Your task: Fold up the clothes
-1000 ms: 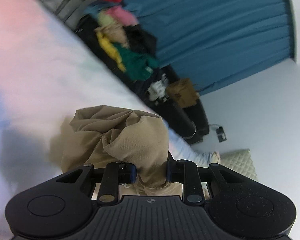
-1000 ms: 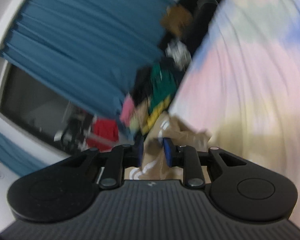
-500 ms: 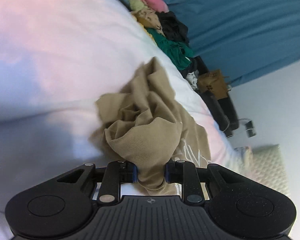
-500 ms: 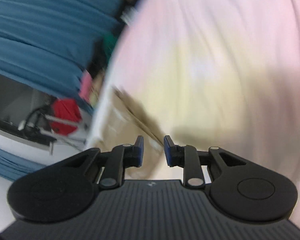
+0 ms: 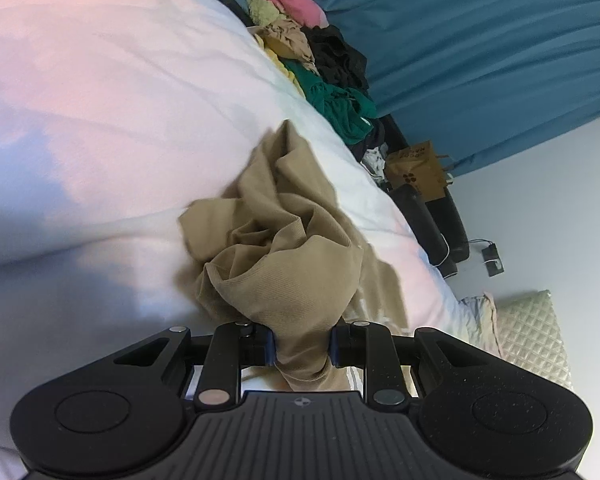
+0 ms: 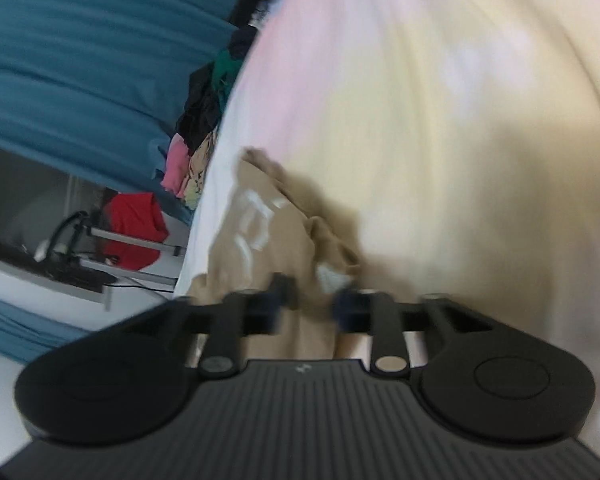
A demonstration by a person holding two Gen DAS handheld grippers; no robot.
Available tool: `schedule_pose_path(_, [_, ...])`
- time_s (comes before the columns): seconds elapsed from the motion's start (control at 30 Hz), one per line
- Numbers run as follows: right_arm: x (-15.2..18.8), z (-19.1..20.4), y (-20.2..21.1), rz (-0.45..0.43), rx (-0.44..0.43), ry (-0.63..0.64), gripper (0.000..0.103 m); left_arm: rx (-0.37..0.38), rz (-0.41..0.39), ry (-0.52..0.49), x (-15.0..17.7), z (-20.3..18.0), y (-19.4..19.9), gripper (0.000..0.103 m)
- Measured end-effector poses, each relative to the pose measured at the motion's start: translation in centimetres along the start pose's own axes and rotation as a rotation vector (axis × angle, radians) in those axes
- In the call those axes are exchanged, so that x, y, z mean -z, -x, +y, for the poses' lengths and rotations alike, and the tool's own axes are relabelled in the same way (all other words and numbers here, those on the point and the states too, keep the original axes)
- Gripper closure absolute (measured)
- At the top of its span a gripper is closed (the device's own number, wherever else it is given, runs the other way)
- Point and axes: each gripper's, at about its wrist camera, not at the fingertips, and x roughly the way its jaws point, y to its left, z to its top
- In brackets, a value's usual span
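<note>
A crumpled tan garment (image 5: 280, 248) lies bunched on the pastel bed sheet (image 5: 100, 100). My left gripper (image 5: 302, 346) is shut on a thick fold of it, close above the bed. In the blurred right wrist view the same tan garment (image 6: 260, 232) shows a white print facing up. It stretches back along the bed's left edge. My right gripper (image 6: 311, 306) has tan cloth running between its fingers and looks shut on it. The pastel sheet (image 6: 420, 120) fills the right of that view.
A pile of mixed clothes (image 5: 324, 80) lies along the bed's far edge, before a blue curtain (image 5: 480, 60). A brown paper bag (image 5: 418, 172) and a black bench (image 5: 432, 220) stand beside the bed. A quilted cushion (image 5: 532, 336) lies on the floor. A red garment (image 6: 136, 228) hangs on a rack.
Both grippers have come down over the bed with the tan garment. It now trails further across the sheet, and its white print has come into the right wrist view.
</note>
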Motion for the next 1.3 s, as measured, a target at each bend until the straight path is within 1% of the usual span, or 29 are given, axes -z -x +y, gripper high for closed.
schedule_pose_path(0.1, [-2.6, 4.5, 0.9, -0.043, -0.007, 0.11, 0.089, 0.027, -0.013, 0.004, -1.9, -3.4, 0.1, 0.078])
schedule_pose_path(0.17, [-4.9, 7.5, 2.1, -0.096, -0.035, 0.145, 0.09, 0.048, -0.01, 0.004, -3.6, -6.4, 0.2, 0.078])
schedule_pose_path(0.27, [-7.6, 10.7, 5.3, -0.214, -0.098, 0.187, 0.092, 0.142, -0.047, -0.032, -5.5, -11.5, -0.1, 0.078])
schedule_pose_path(0.33, [-8.4, 11.8, 7.7, -0.283, -0.125, 0.25, 0.092, 0.183, -0.07, -0.096, -5.5, -13.8, -0.1, 0.078])
schedule_pose_path(0.37, [-8.6, 11.6, 9.0, -0.311, -0.132, 0.282, 0.092, 0.195, -0.076, -0.138, -5.1, -14.5, 0.0, 0.078])
schedule_pose_path(0.43, [-7.8, 10.1, 10.8, -0.343, -0.117, 0.356, 0.092, 0.163, -0.065, -0.229, -3.2, -14.7, -0.4, 0.077])
schedule_pose_path(0.47, [-7.1, 9.3, 11.1, -0.344, -0.087, 0.39, 0.091, 0.144, -0.058, -0.274, -2.3, -14.7, -0.6, 0.077])
schedule_pose_path(0.5, [-6.4, 8.1, 11.1, -0.325, -0.048, 0.405, 0.091, 0.107, -0.04, -0.307, -1.0, -14.0, -1.1, 0.077])
schedule_pose_path(0.57, [-4.5, 4.1, 10.8, -0.247, 0.015, 0.371, 0.091, 0.028, 0.008, -0.356, 1.8, -11.9, -1.8, 0.077])
schedule_pose_path(0.63, [-2.3, 0.2, 10.2, -0.162, 0.085, 0.324, 0.091, -0.046, 0.08, -0.387, 4.7, -8.8, -2.5, 0.077])
schedule_pose_path(0.67, [-1.3, -1.4, 9.8, -0.121, 0.121, 0.309, 0.091, -0.075, 0.108, -0.398, 5.6, -7.6, -3.0, 0.077])
schedule_pose_path(0.7, [-0.3, -2.7, 9.5, -0.081, 0.157, 0.303, 0.091, -0.102, 0.132, -0.408, 6.4, -6.5, -3.6, 0.075])
schedule_pose_path(0.73, [0.4, -3.7, 9.3, -0.049, 0.182, 0.292, 0.09, -0.128, 0.156, -0.419, 7.2, -5.4, -4.2, 0.067])
schedule_pose_path(0.8, [1.2, -4.9, 9.3, -0.002, 0.208, 0.266, 0.09, -0.135, 0.15, -0.419, 7.5, -4.4, -4.1, 0.061])
schedule_pose_path(0.87, [1.2, -4.2, 10.0, 0.025, 0.254, 0.281, 0.089, -0.159, 0.156, -0.427, 7.4, -5.0, -3.3, 0.06])
schedule_pose_path(0.9, [0.9, -3.4, 10.6, 0.027, 0.268, 0.296, 0.089, -0.175, 0.161, -0.449, 7.2, -5.8, -2.6, 0.059])
schedule_pose_path(0.93, [0.7, -2.6, 11.2, 0.023, 0.269, 0.312, 0.089, -0.189, 0.164, -0.475, 7.1, -6.7, -2.0, 0.057])
schedule_pose_path(1.0, [0.3, -0.9, 12.6, 0.016, 0.272, 0.345, 0.089, -0.209, 0.137, -0.527, 6.6, -9.0, -0.4, 0.055])
schedule_pose_path(1.07, [0.5, 1.4, 14.8, -0.006, 0.267, 0.406, 0.089, -0.201, 0.087, -0.579, 6.5, -11.1, 2.8, 0.049])
schedule_pose_path(1.13, [0.9, 3.5, 17.1, -0.032, 0.247, 0.465, 0.089, -0.195, 0.045, -0.613, 6.5, -13.1, 5.3, 0.037])
schedule_pose_path(1.17, [1.3, 4.4, 18.3, -0.046, 0.229, 0.492, 0.089, -0.198, 0.024, -0.635, 6.8, -14.0, 6.8, 0.033])
schedule_pose_path(1.2, [1.9, 5.1, 19.5, -0.061, 0.211, 0.519, 0.087, -0.201, 0.002, -0.658, 7.2, -14.9, 8.3, 0.026])
schedule_pose_path(1.23, [2.6, 5.9, 20.7, -0.076, 0.194, 0.546, 0.085, -0.203, -0.02, -0.68, 7.5, -15.8, 9.8, 0.022])
schedule_pose_path(1.27, [3.2, 6.7, 21.9, -0.091, 0.176, 0.573, 0.069, -0.204, -0.046, -0.708, 8.3, -16.4, 11.4, 0.021])
schedule_pose_path(1.3, [3.8, 7.4, 23.0, -0.106, 0.158, 0.599, 0.038, -0.205, -0.074, -0.738, 9.2, -16.9, 13.0, 0.018])
